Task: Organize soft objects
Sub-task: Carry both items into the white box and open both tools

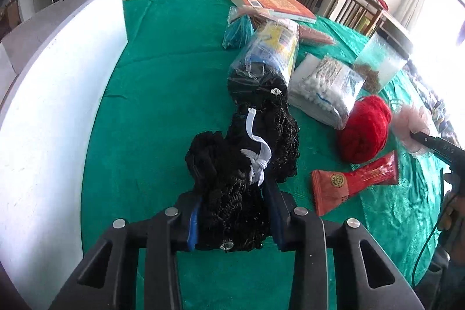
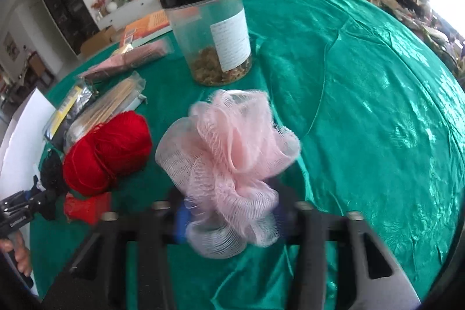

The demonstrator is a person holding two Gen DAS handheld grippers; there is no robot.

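Observation:
A black knitted net bundle [image 1: 232,164] with a white strap [image 1: 255,141] sits between the fingers of my left gripper [image 1: 232,211], which is shut on it above the green tablecloth [image 1: 159,77]. My right gripper [image 2: 229,220] is shut on a pink mesh bath pouf [image 2: 229,147], which is held off the cloth. A red yarn ball [image 2: 107,150] lies on the cloth to the left of the pouf, and in the left wrist view the yarn ball [image 1: 364,130] is right of the black bundle. The left gripper [image 2: 32,193] also shows at the left edge of the right wrist view.
A white box wall [image 1: 58,106] stands at the left. A black-lidded clear jar [image 2: 209,31] stands behind the pouf. A bag of cotton swabs [image 1: 325,89], a wrapped bundle [image 1: 270,48], a red packet [image 1: 354,182] and an orange book [image 1: 267,2] lie on the cloth.

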